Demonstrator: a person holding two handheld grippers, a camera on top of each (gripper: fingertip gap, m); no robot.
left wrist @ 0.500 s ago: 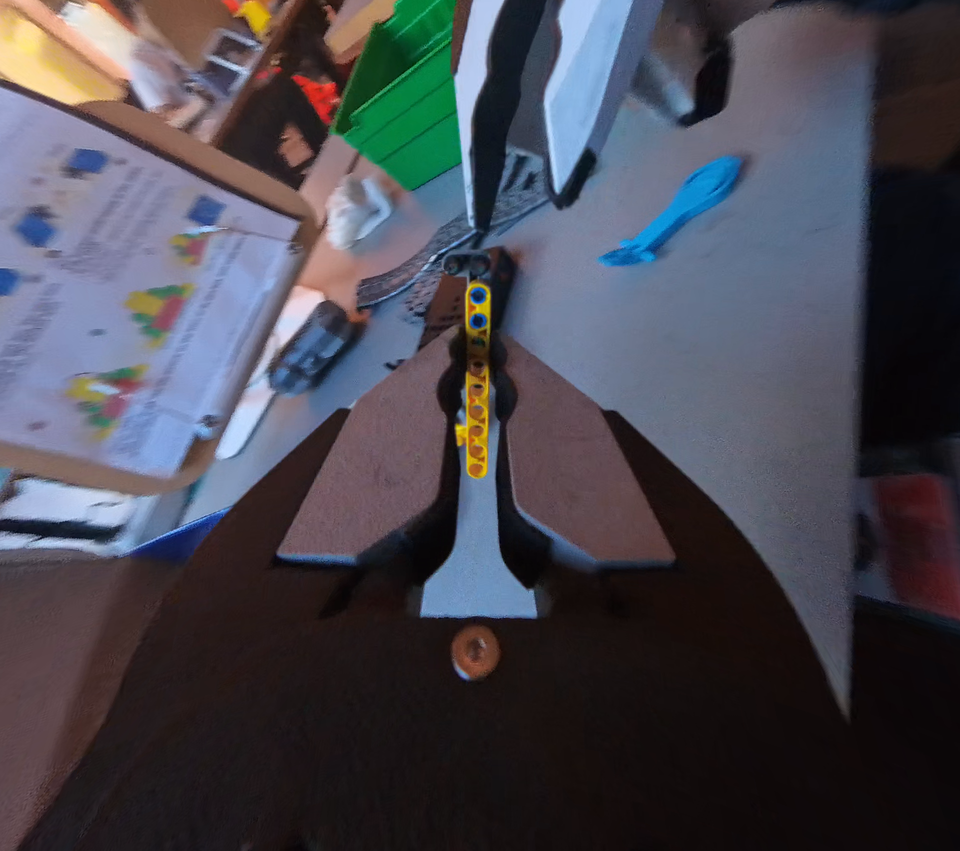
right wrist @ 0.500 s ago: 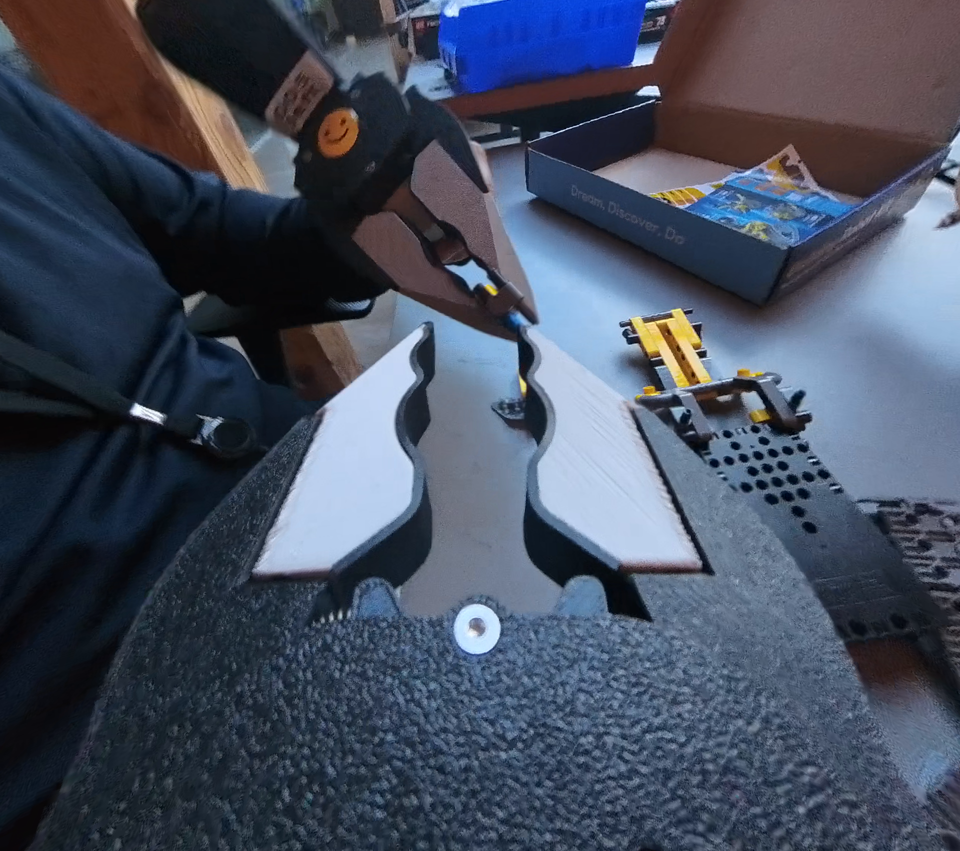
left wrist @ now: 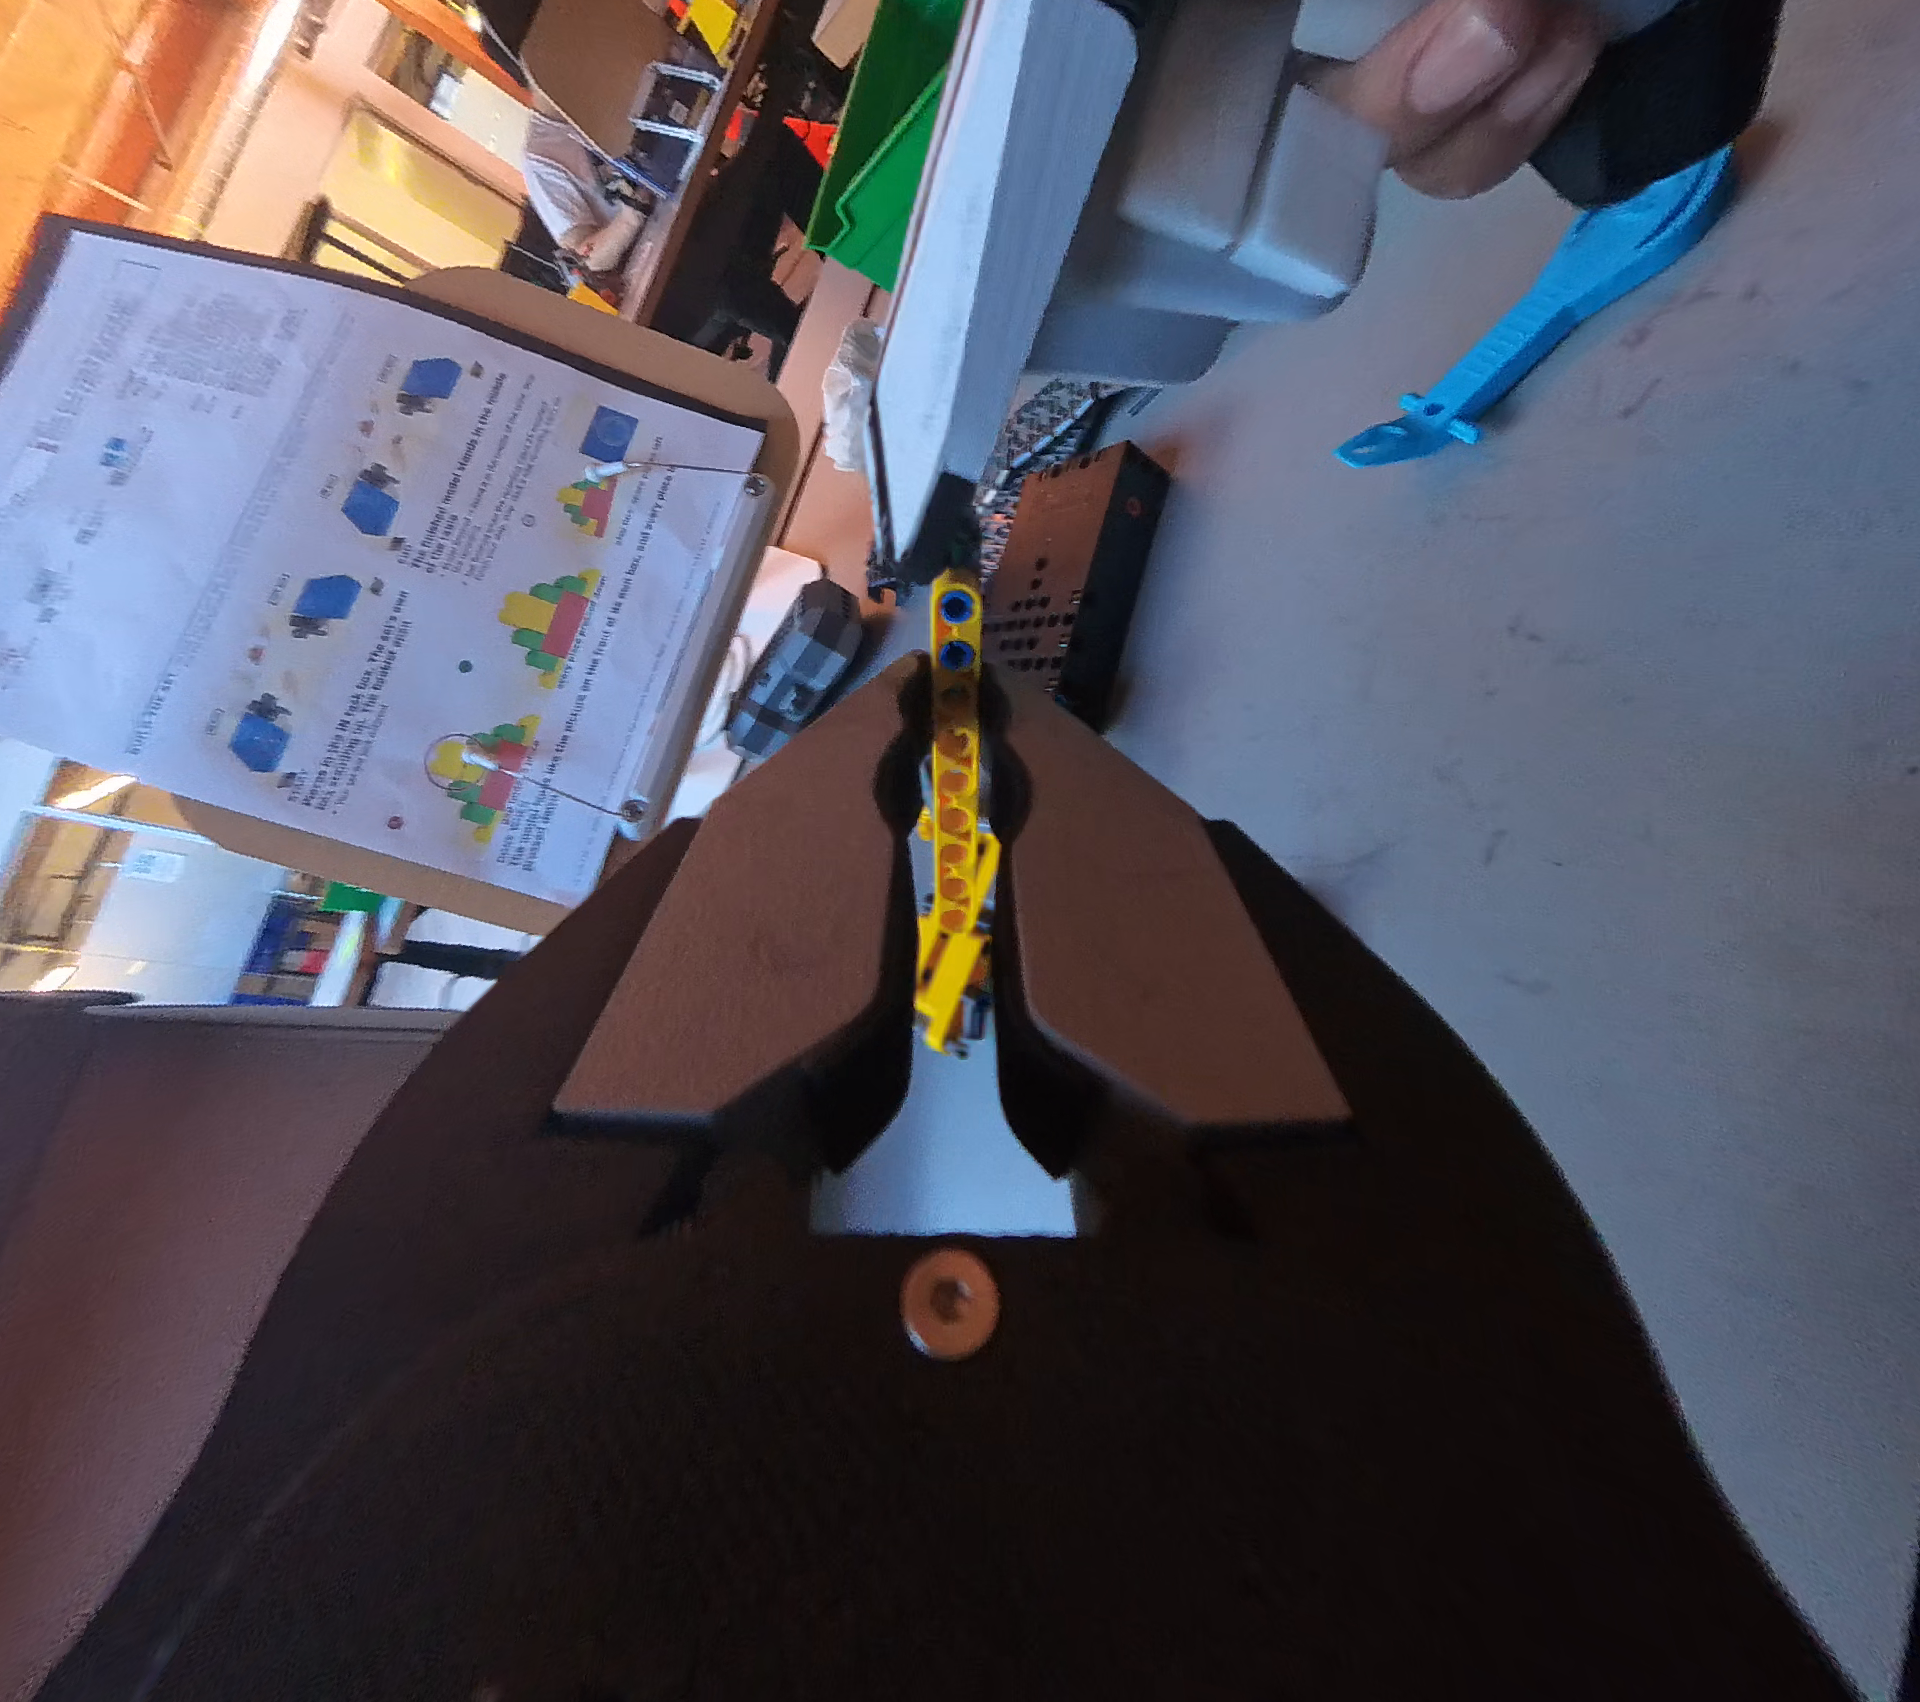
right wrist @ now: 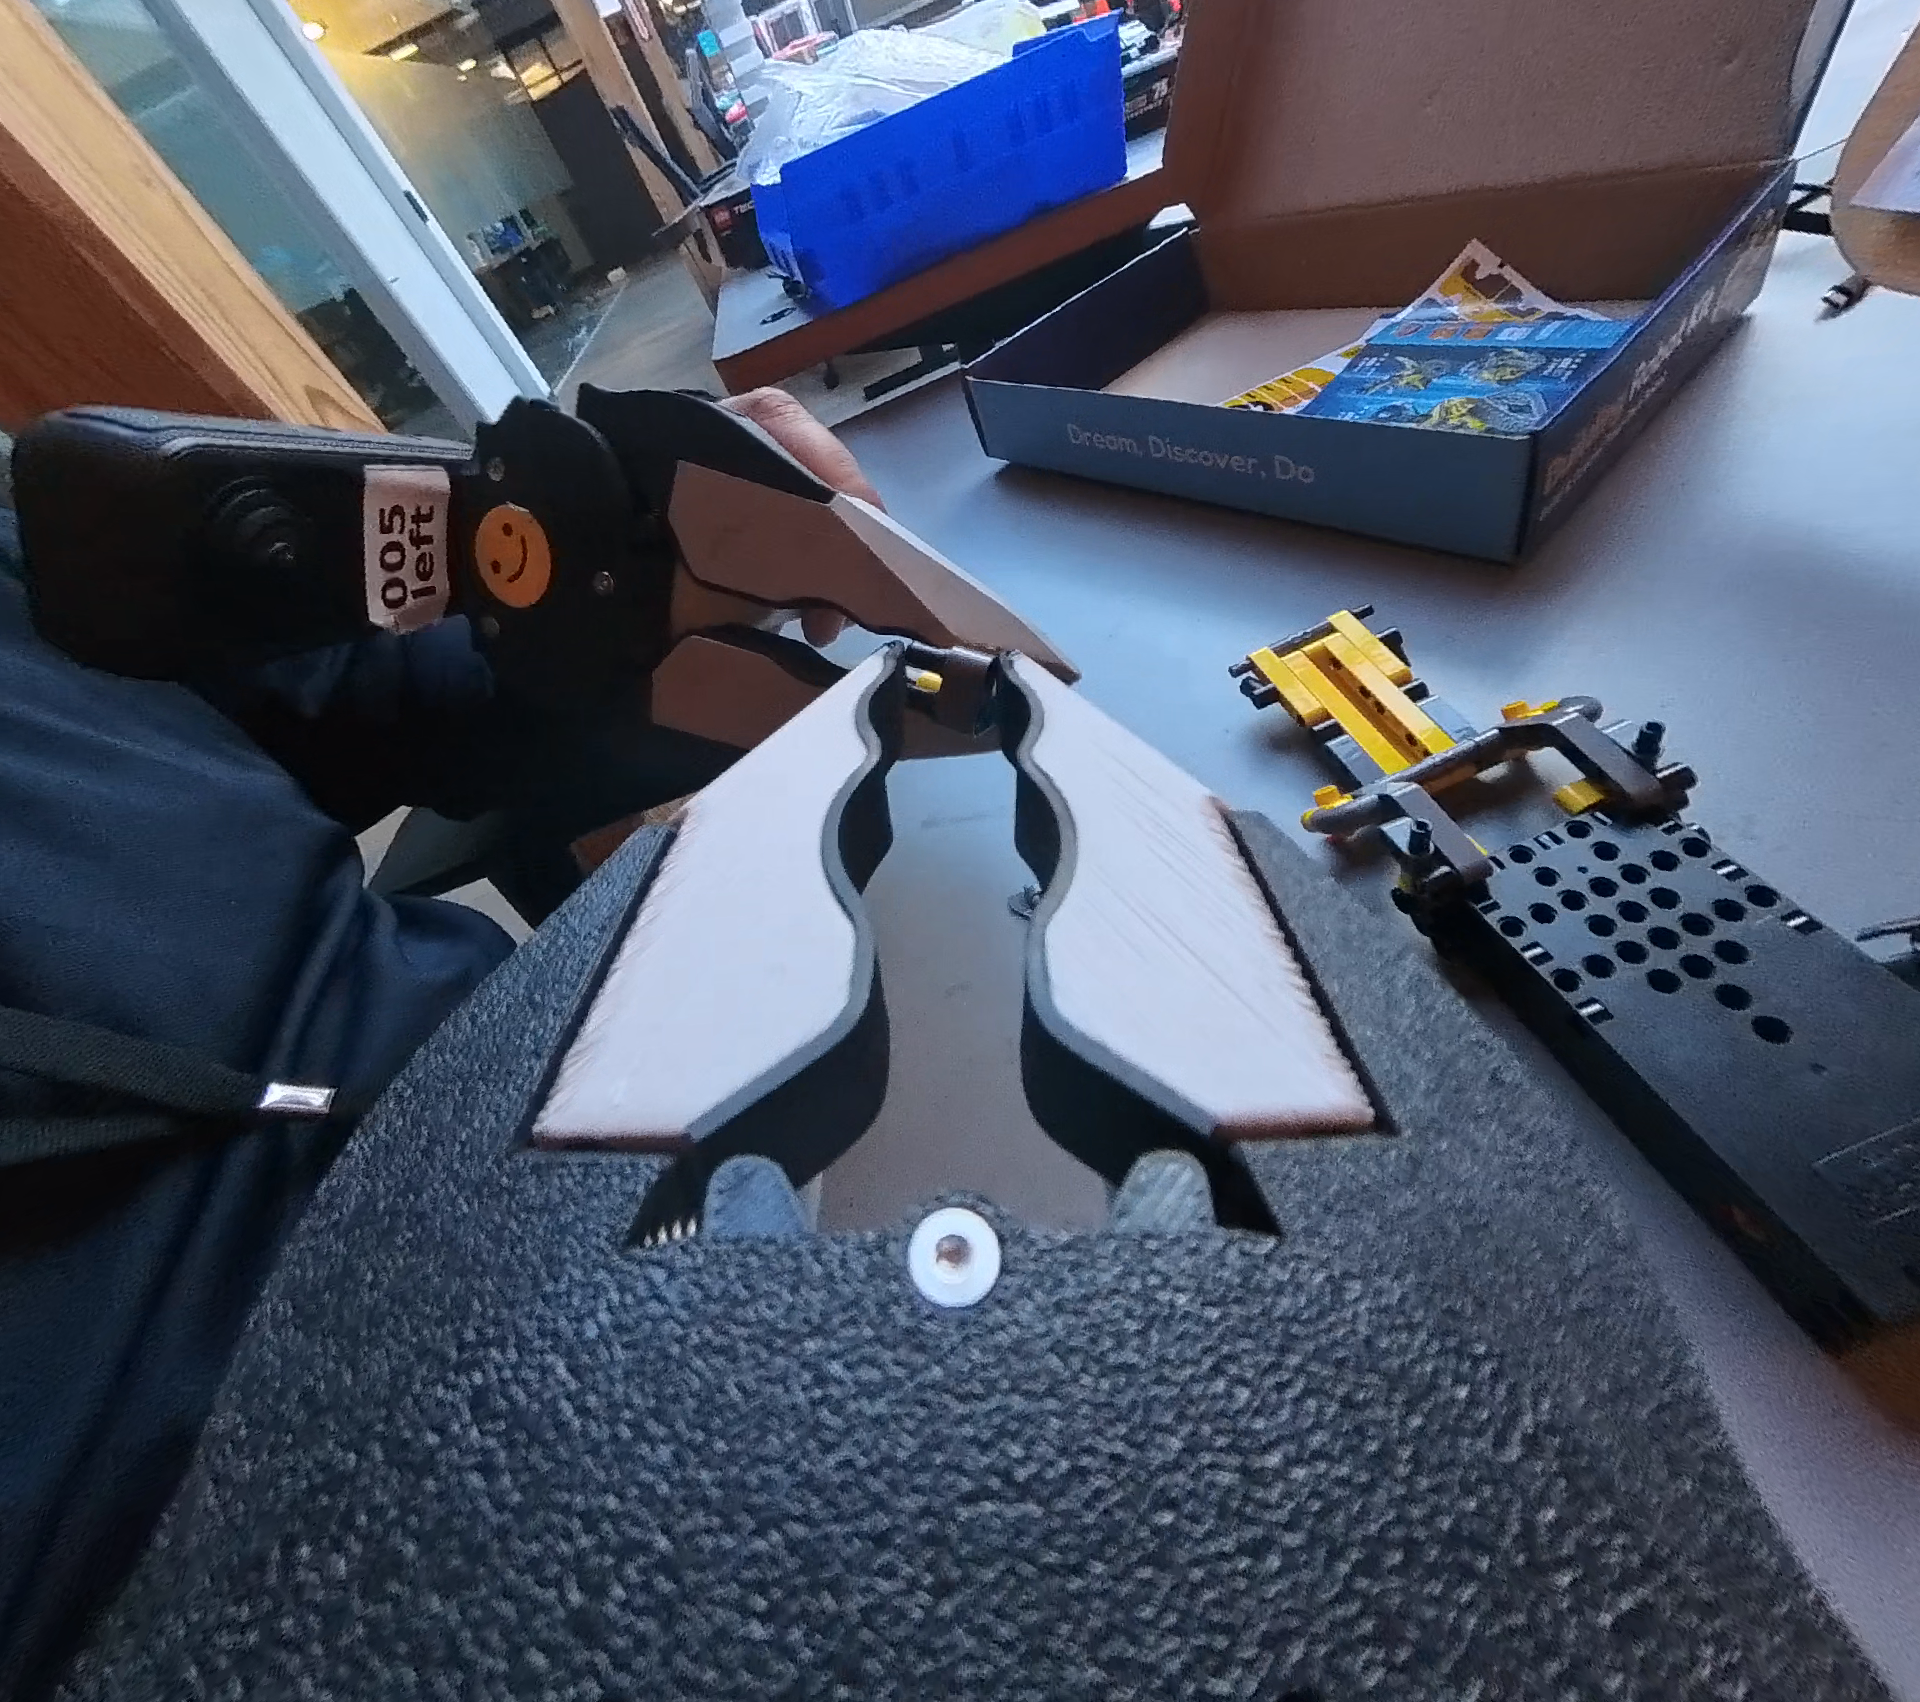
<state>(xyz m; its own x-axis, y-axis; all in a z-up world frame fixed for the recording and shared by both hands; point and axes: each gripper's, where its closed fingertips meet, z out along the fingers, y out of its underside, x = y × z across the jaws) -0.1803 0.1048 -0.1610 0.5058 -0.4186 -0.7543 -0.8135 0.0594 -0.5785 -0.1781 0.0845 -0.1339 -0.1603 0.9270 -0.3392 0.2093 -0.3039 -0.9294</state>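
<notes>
Over the grey table (left wrist: 1558, 821), left gripper (left wrist: 954, 676) clamps a yellow holed beam (left wrist: 956, 779); right gripper (right wrist: 943, 665), jaws slightly apart, tips meet beam end.

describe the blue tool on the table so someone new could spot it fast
On the grey table, look past the black perforated block toward the far hand-held gripper. The blue tool lies flat beside that gripper's handle. It is the only light-blue thing there: long, thin and tapered, with a small forked tip.
</notes>
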